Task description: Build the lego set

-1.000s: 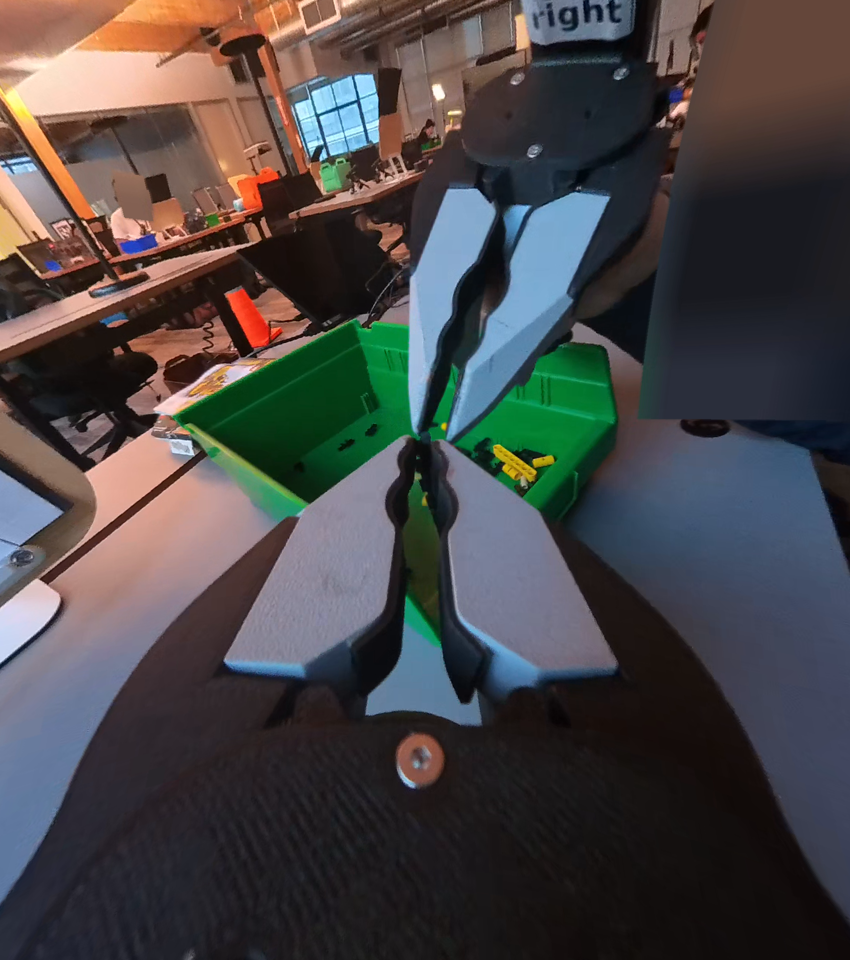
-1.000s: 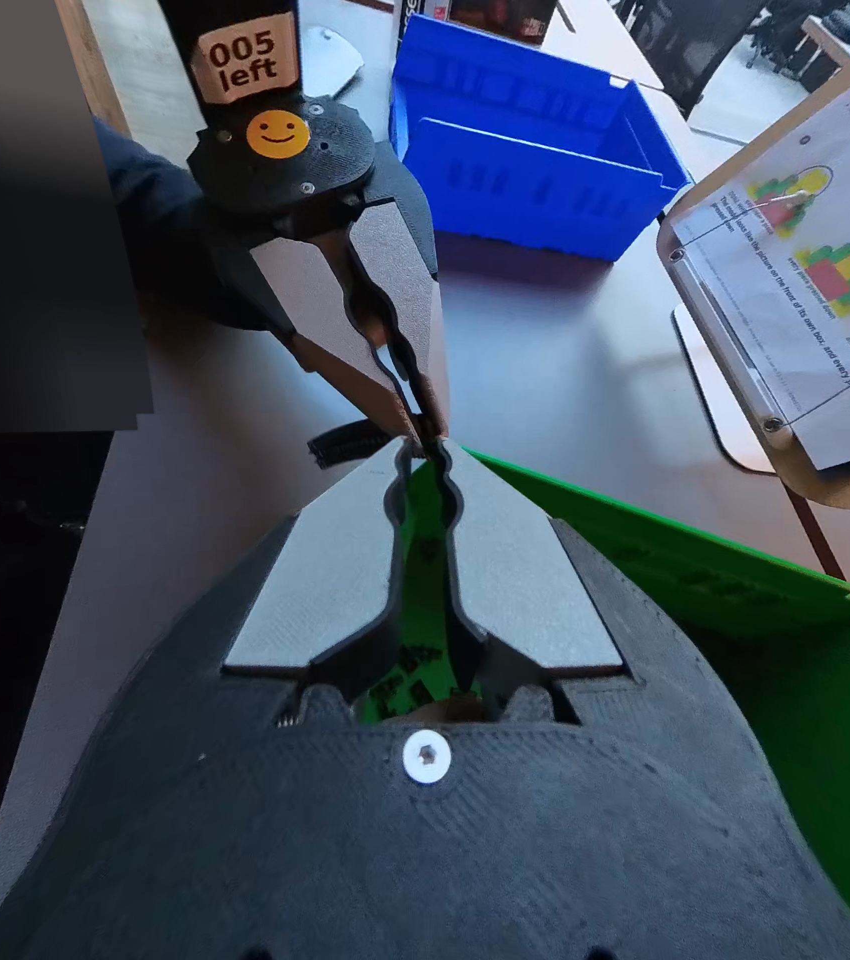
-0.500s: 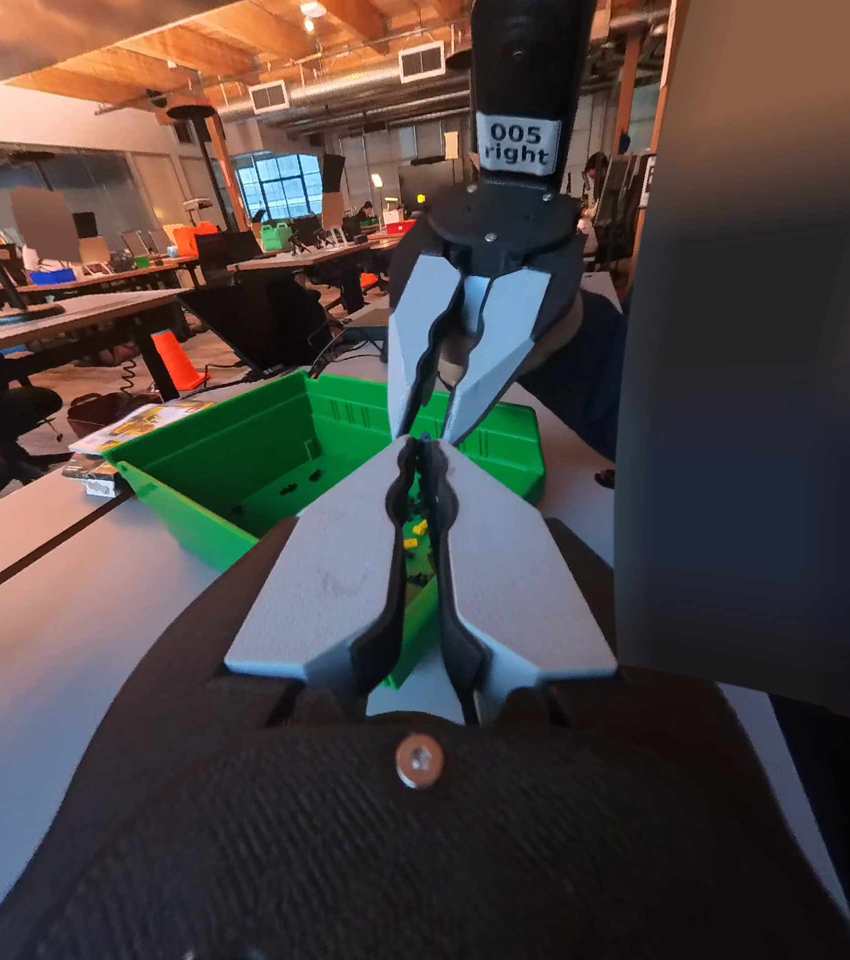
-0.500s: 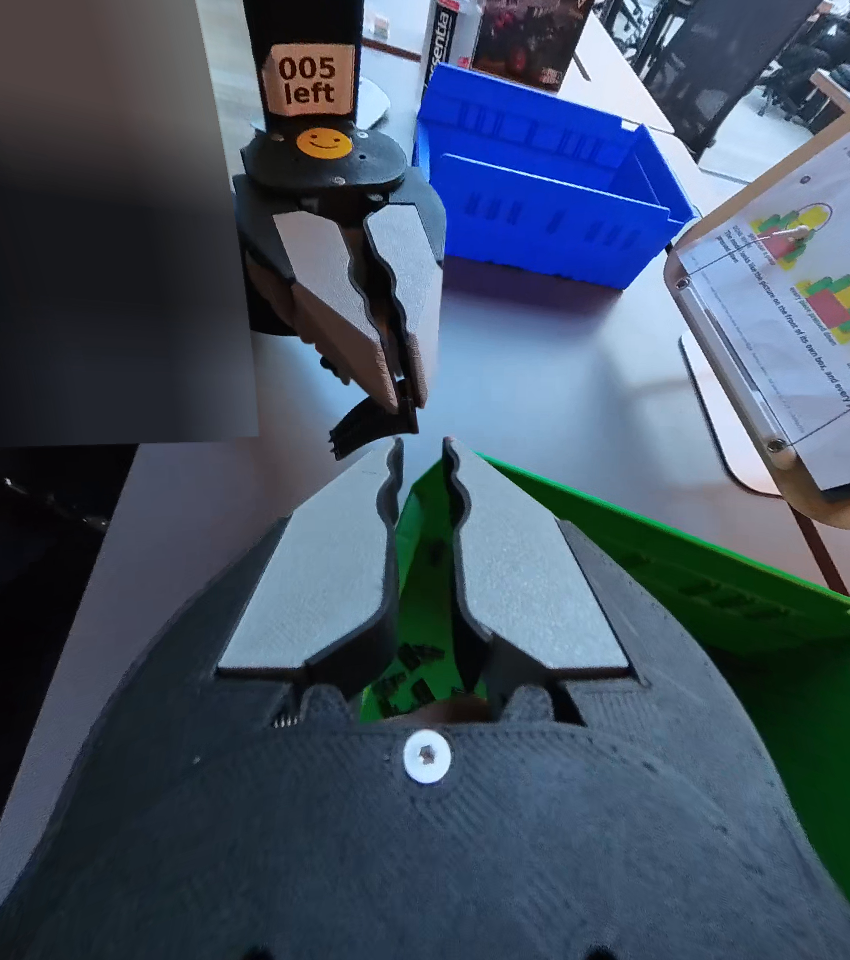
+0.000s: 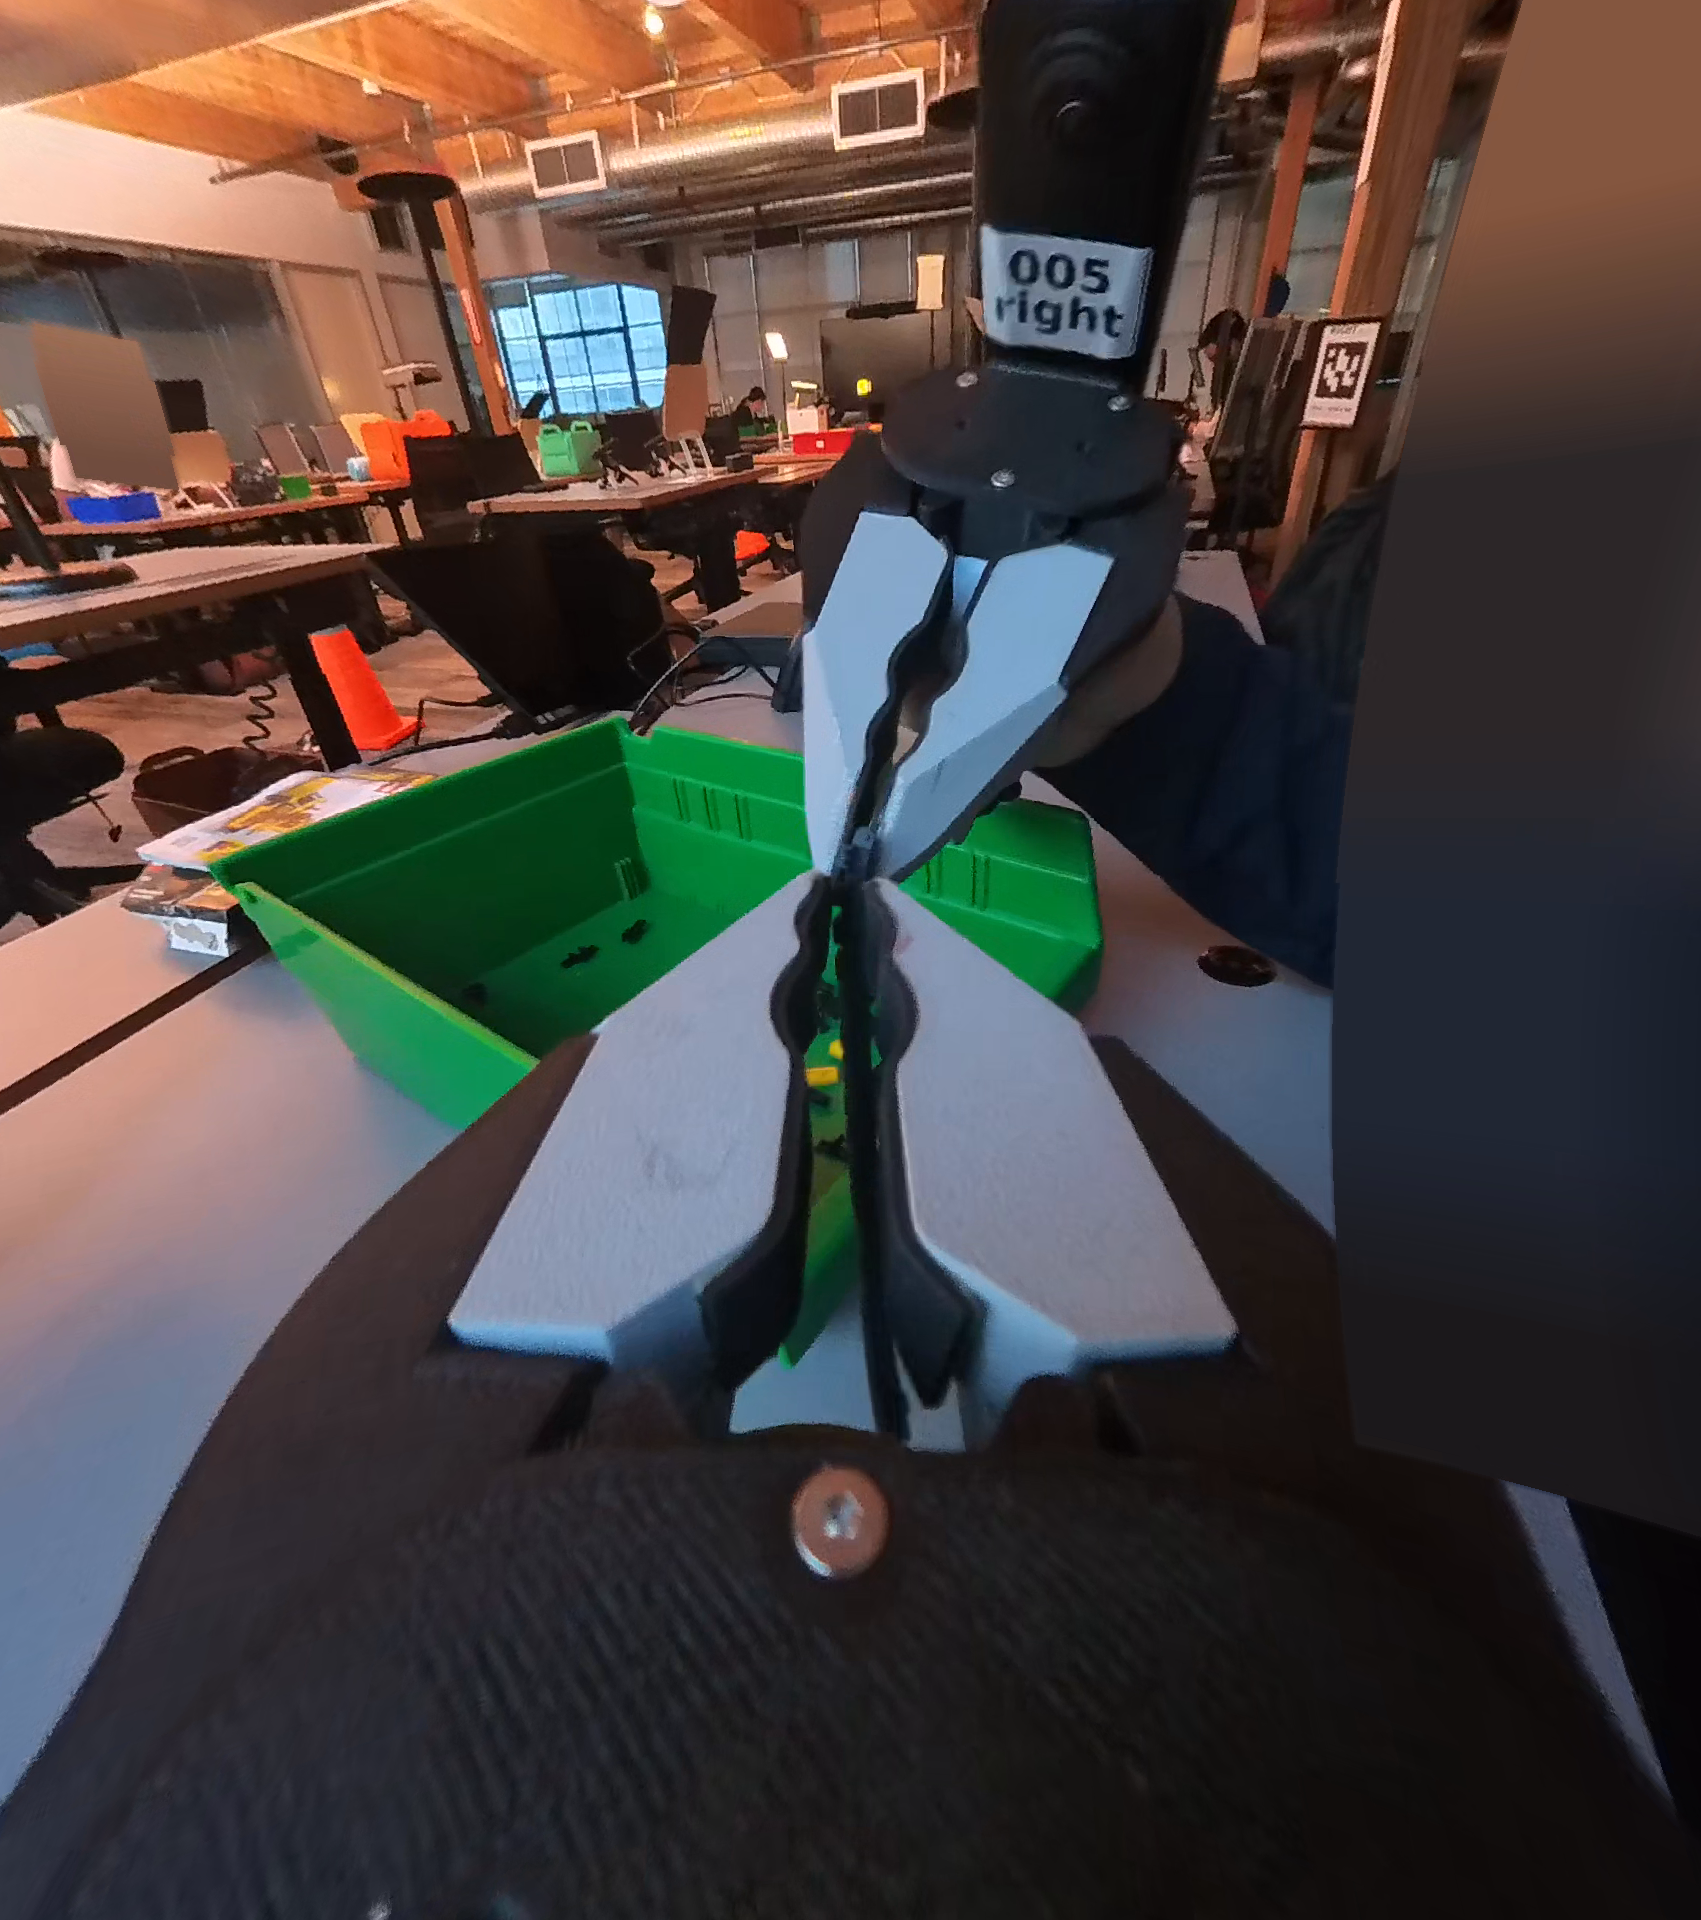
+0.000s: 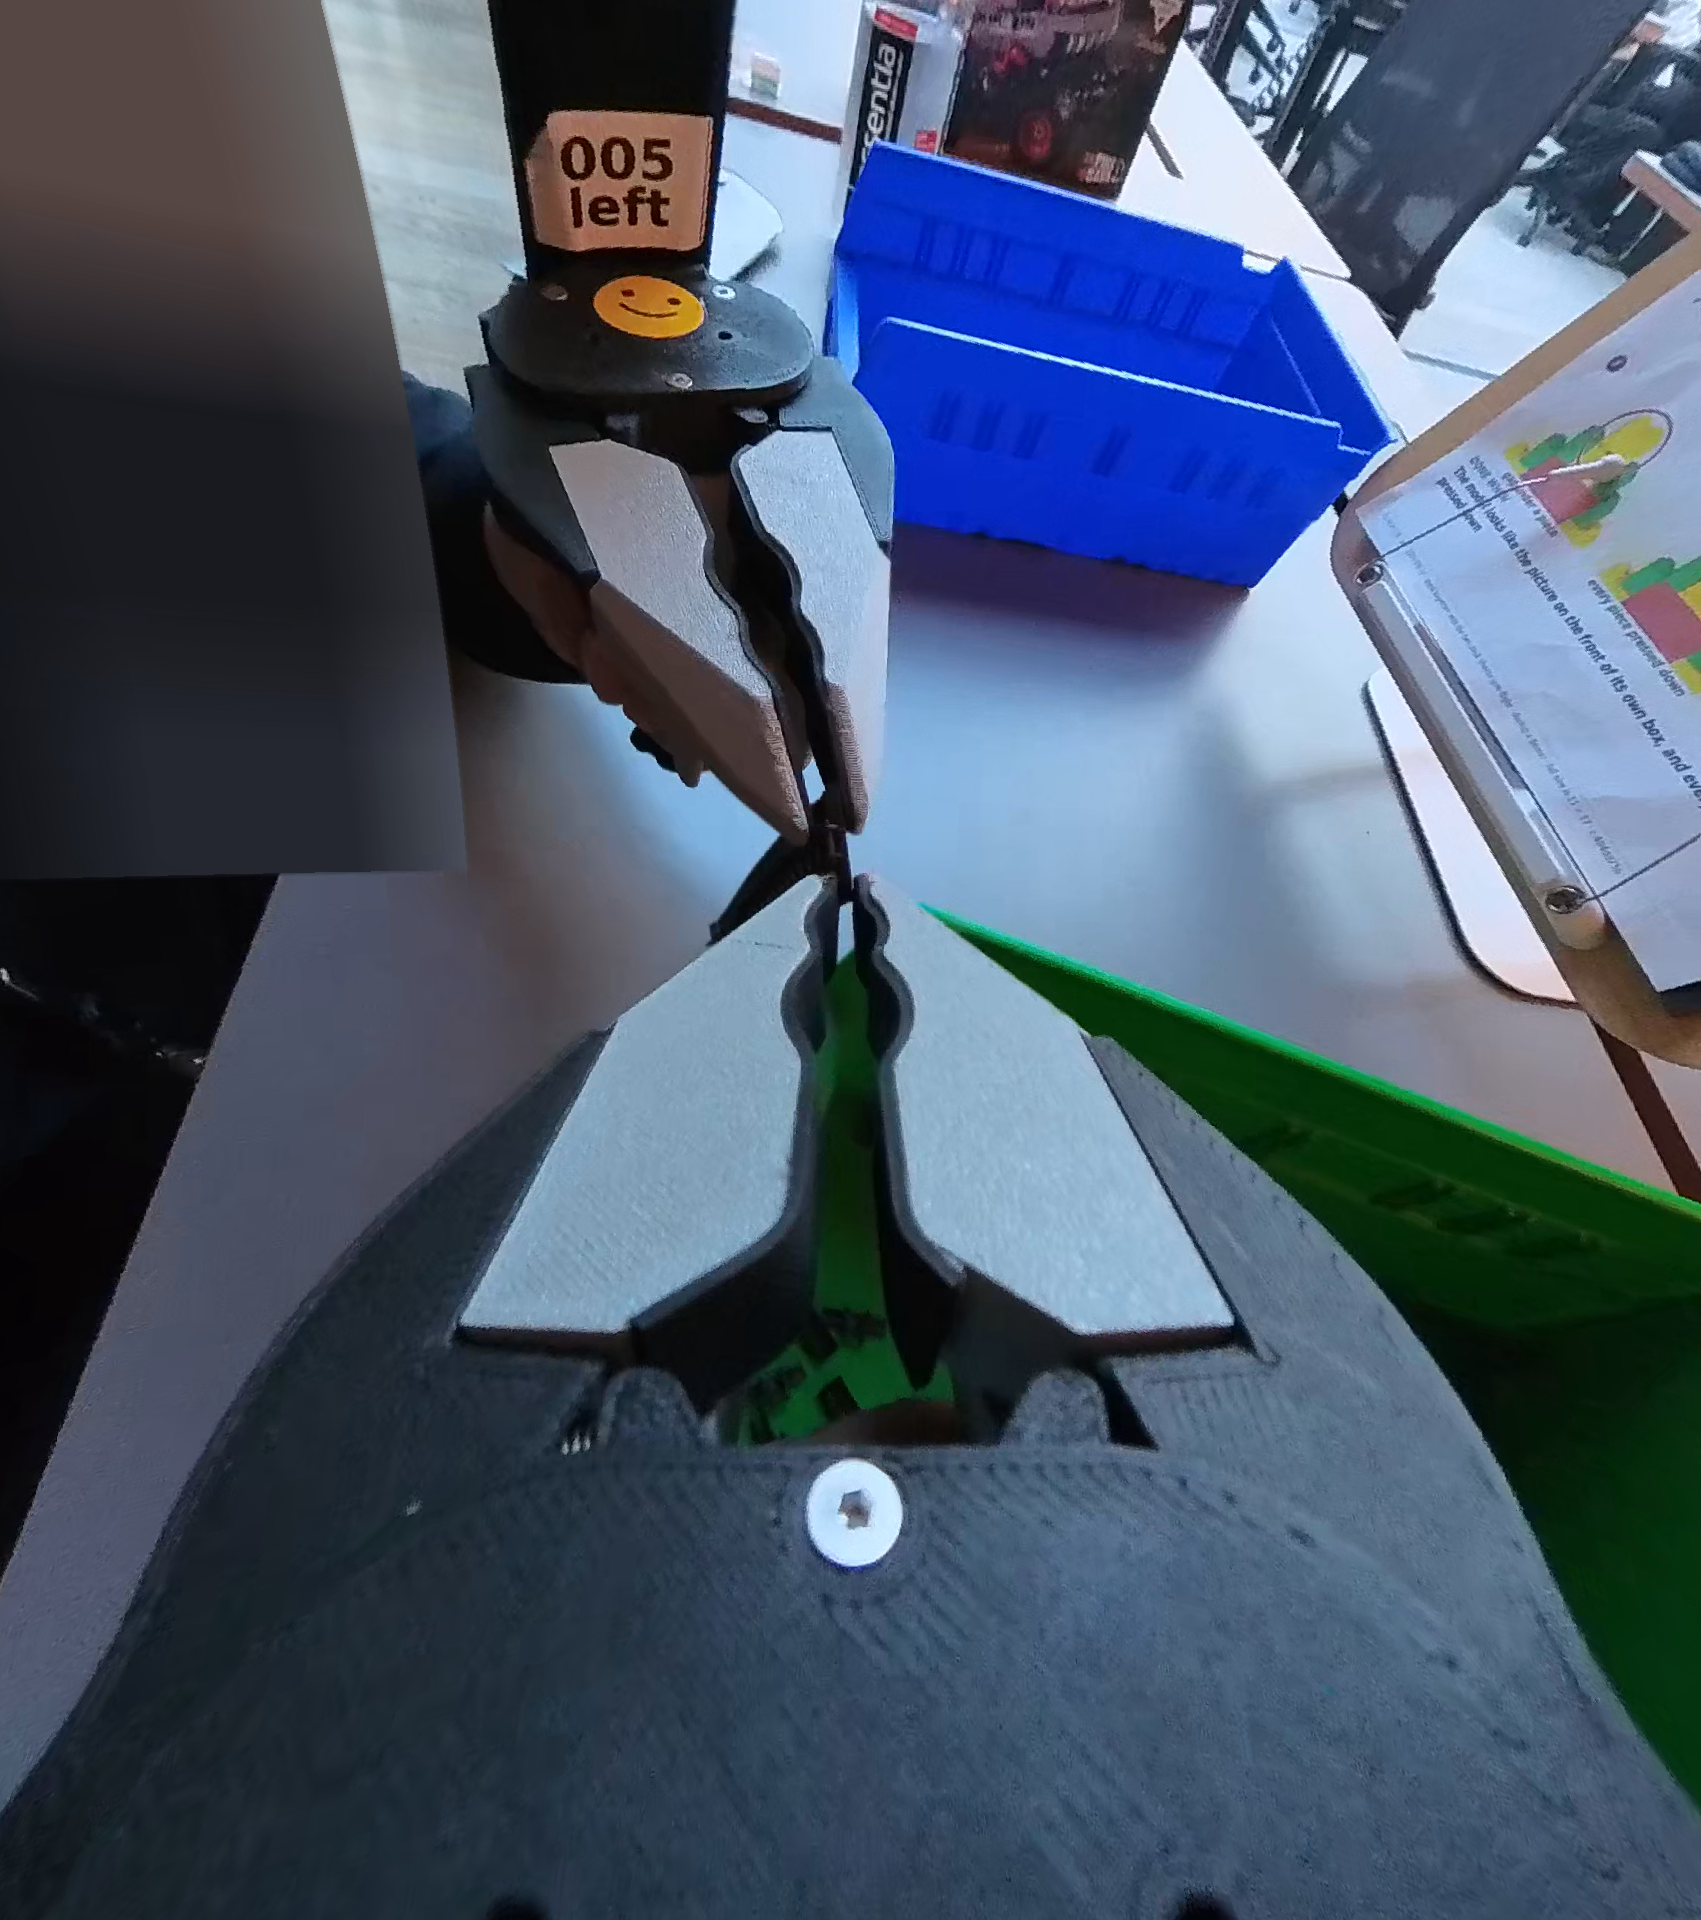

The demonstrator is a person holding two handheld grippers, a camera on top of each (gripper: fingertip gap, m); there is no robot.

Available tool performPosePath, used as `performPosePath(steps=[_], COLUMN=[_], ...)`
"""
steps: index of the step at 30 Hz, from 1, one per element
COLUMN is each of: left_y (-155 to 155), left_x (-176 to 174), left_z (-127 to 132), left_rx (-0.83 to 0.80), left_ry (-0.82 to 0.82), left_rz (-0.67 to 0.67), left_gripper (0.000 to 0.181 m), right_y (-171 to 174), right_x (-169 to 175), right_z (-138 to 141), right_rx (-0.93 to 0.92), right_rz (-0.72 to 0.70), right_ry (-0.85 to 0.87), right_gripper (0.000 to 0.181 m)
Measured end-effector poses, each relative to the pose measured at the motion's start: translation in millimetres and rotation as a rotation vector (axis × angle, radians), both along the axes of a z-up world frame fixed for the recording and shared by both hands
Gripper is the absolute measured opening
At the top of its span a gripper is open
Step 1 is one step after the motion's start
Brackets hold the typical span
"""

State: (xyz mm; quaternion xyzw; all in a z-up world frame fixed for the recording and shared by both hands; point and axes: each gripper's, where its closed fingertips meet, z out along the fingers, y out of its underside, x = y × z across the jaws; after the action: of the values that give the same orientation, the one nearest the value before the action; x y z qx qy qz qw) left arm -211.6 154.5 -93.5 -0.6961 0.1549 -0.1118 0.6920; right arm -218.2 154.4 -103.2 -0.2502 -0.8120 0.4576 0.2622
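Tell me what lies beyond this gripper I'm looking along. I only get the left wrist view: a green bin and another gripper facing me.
Observer: The right wrist view shows a blue bin on the table, behind your left gripper.
Visitor: Is my gripper holding anything?
Observer: Yes. A black piece juts sideways from its shut tips, and the right gripper seems to pinch the same piece.
Visitor: How do they know what to build?
Observer: An instruction sheet with pictures of coloured brick stacks is fixed to a tilted board on the right.
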Motion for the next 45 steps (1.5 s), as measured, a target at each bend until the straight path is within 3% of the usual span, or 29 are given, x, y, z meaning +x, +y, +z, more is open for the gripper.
performPosePath(steps=[5,8,10,18,23,32,45], left_y=[-1,2,2,3,4,5,5], left_x=[0,-4,-2,-6,-6,-12,-11], left_z=[0,-8,-9,-11,-14,-14,-17], left_rx=[0.003,-0.041,-0.036,-0.049,-0.062,-0.083,-0.087], left_ry=[0.018,0.08,0.112,0.132,0.14,0.127,0.149], left_rz=[0.007,0.042,0.049,0.079,0.087,0.121,0.119], left_gripper=[0.002,0.0,0.0,0.0,0.0,0.0,0.0], right_y=[-1,3,1,1,0,0,0], right_x=[-1,-4,-1,-3,-5,-11,-11], right_z=[-2,-7,-4,-4,-1,-9,-2], right_rx=[-0.01,0.01,-0.001,-0.027,-0.013,0.08,-0.025], right_rz=[0.006,-0.021,0.0,-0.007,-0.02,-0.056,-0.039], right_ry=[-0.001,-0.02,-0.012,-0.022,0.008,0.042,0.018], right_gripper=[0.0,0.016,0.009,0.018,0.009,0.01,0.001])
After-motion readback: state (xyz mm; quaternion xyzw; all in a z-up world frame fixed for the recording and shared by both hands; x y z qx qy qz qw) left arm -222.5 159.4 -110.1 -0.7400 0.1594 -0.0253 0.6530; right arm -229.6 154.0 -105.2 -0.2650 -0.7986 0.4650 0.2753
